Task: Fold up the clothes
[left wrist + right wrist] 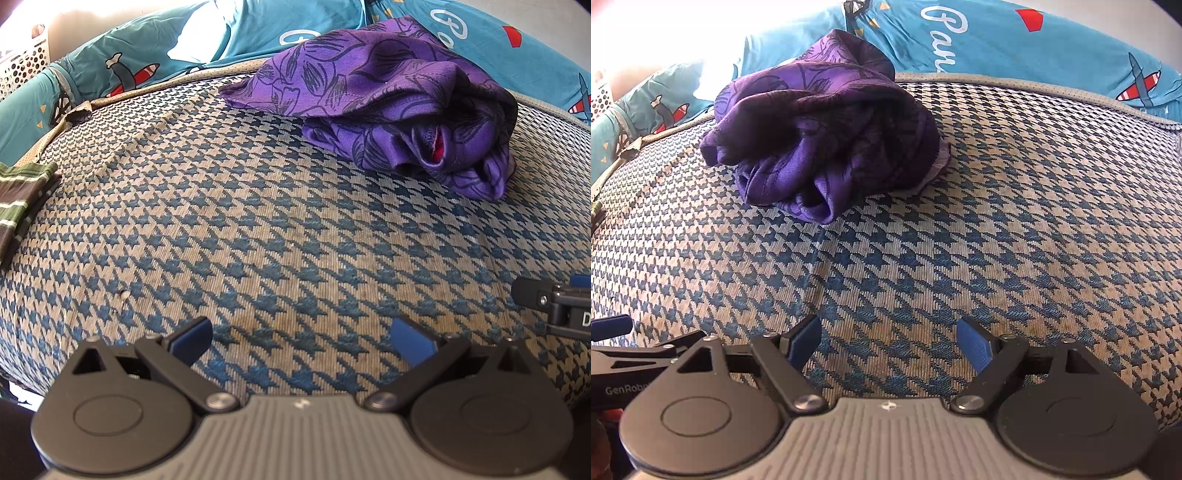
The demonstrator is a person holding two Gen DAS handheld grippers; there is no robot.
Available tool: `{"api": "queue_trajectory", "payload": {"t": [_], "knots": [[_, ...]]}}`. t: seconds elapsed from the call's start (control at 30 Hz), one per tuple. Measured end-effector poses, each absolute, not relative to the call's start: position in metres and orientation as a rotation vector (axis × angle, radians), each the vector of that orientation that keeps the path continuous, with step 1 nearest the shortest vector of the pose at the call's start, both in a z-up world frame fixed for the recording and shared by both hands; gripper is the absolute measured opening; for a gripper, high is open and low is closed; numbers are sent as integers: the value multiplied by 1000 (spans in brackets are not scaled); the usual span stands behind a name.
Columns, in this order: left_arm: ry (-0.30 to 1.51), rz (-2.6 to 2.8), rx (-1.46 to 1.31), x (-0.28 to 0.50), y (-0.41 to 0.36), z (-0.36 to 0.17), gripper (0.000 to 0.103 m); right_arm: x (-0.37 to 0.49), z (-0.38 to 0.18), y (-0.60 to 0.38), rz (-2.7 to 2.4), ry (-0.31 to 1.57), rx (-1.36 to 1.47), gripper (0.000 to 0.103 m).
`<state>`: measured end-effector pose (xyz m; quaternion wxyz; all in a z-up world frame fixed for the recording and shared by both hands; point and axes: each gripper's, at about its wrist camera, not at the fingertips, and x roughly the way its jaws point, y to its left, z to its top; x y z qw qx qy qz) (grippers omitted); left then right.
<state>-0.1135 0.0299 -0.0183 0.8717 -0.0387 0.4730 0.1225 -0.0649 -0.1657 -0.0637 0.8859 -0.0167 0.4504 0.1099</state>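
A crumpled purple garment with a dark floral print (399, 107) lies bunched on the houndstooth mattress (258, 229), far ahead and to the right of my left gripper (301, 341). That gripper stands open over bare mattress, nothing between its blue pads. In the right wrist view the same purple garment (827, 136) sits ahead and to the left of my right gripper (890, 341), which is also open and empty above the mattress (997, 221). Each gripper shows at the edge of the other's view: the right gripper (554, 306), the left gripper (624, 350).
A green striped folded cloth (26, 199) lies at the mattress's left edge. Teal bedding with aeroplane prints (258, 33) runs along the far side, also seen as teal bedding (1015, 40). A white perforated basket (22, 62) stands at the far left.
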Motion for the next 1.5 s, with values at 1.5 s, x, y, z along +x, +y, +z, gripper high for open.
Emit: {"api": "queue_trajectory", "payload": {"t": [1.5], "knots": [[975,237,-57,-104,31,-17,103,-69,-50,-157,283,863,-42,80]]}}
